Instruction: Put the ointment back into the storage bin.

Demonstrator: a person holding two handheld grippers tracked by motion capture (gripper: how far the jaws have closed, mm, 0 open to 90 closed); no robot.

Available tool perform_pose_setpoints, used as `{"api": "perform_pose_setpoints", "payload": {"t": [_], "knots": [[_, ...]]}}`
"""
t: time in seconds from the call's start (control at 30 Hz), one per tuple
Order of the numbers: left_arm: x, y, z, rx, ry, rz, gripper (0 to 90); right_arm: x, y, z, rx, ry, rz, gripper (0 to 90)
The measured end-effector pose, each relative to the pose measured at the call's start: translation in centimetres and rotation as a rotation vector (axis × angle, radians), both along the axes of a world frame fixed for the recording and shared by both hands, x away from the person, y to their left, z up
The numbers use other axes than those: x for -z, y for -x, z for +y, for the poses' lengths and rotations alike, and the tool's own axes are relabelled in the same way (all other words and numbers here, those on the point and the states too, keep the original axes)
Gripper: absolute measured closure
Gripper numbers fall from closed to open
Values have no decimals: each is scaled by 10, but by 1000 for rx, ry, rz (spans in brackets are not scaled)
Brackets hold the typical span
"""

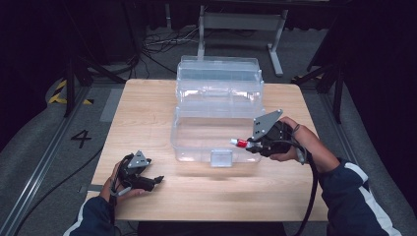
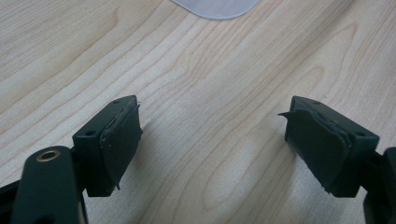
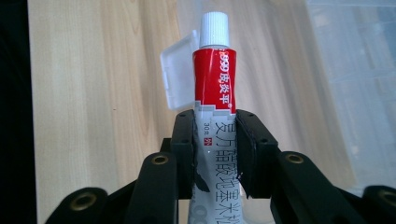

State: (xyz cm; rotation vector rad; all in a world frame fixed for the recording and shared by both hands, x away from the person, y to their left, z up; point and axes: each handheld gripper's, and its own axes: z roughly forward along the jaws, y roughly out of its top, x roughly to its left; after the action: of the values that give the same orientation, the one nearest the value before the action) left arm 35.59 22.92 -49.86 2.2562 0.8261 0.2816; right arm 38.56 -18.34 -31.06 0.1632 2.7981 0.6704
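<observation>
A red and white ointment tube (image 3: 214,98) with a white cap sticks out from between the jaws of my right gripper (image 3: 215,154), which is shut on it. In the high view my right gripper (image 1: 250,144) holds the tube (image 1: 239,143) level, cap pointing left, over the front right part of a clear plastic box (image 1: 216,123) with its lid standing open at the back. My left gripper (image 1: 156,180) rests low at the table's front left, open. Its two black jaws (image 2: 212,144) stand wide apart above bare wood, nothing between them.
The wooden table (image 1: 147,113) carries the box in its middle, and the box's front latch (image 1: 221,158) faces me. A corner of the latch (image 2: 217,7) shows at the top of the left gripper view. Cables and metal stands lie on the floor behind the table.
</observation>
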Motion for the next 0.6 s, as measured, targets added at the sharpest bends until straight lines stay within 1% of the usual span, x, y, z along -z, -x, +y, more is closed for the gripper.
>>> {"api": "perform_pose_setpoints", "payload": {"t": [0.07,0.13,0.23,0.3,0.37,0.47,0.6], "knots": [[0,0,0,1,0,1,188,-2,-3,1,1,17,-11,708],[0,0,0,1,0,-1,187,-3,-8,3,6,20,-13,708],[0,0,0,2,0,1,187,-4,-15,6,9,41,-8,708],[0,0,0,2,0,1,188,-4,-21,9,15,59,-14,708],[0,0,0,2,0,1,187,-4,-26,11,21,58,-1,708],[0,0,0,2,0,1,187,-5,-37,14,40,48,-16,708],[0,0,0,2,0,1,188,0,-49,19,51,65,-1,708]]}}
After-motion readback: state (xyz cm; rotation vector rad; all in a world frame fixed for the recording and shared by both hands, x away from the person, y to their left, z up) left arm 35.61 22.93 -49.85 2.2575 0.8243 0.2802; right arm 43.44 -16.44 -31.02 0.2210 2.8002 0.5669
